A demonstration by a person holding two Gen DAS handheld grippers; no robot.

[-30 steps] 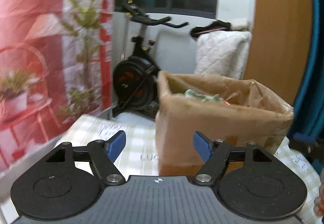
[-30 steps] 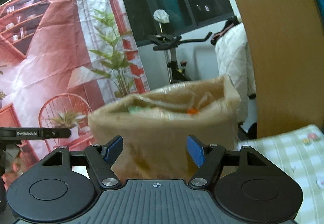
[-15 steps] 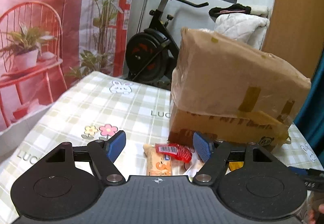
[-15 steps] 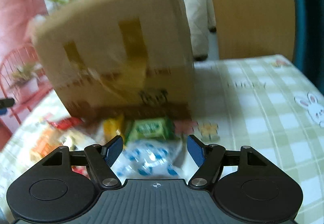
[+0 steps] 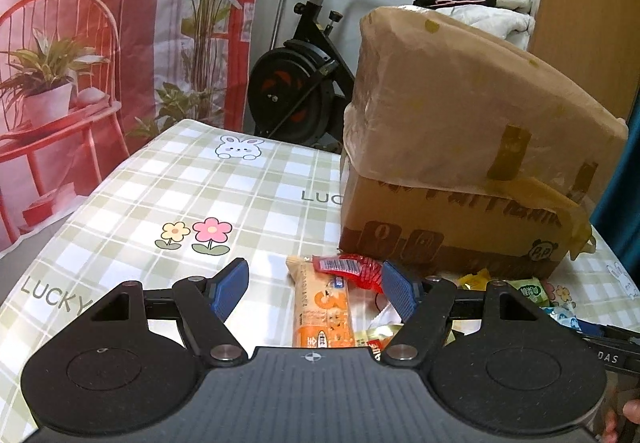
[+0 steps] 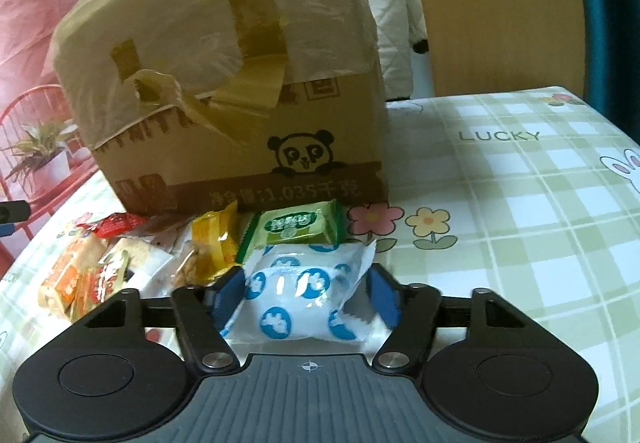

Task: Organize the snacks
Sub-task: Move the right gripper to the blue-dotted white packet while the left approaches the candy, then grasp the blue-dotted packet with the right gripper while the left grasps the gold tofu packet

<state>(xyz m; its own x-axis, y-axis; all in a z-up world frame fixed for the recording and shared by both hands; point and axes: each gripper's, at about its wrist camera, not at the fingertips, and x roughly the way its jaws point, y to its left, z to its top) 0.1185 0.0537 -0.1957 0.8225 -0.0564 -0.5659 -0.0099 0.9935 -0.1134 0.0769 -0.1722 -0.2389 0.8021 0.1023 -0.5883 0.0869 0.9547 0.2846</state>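
Observation:
A brown cardboard box with a plastic liner stands on the checked tablecloth. Several snack packets lie in front of it. My left gripper is open above an orange packet and a red packet. My right gripper is open, its pads on either side of a white packet with blue dots. A green packet, a yellow packet and orange packets lie beyond it. The box's contents are hidden.
The checked tablecloth covers the table, whose left edge is close in the left wrist view. An exercise bike and a red printed backdrop stand behind. A wooden panel is at the back right.
Both grippers have dropped from level with the box's top to the table. The right gripper has moved in around the white blue-dotted packet. The left gripper now hangs over the orange and red packets.

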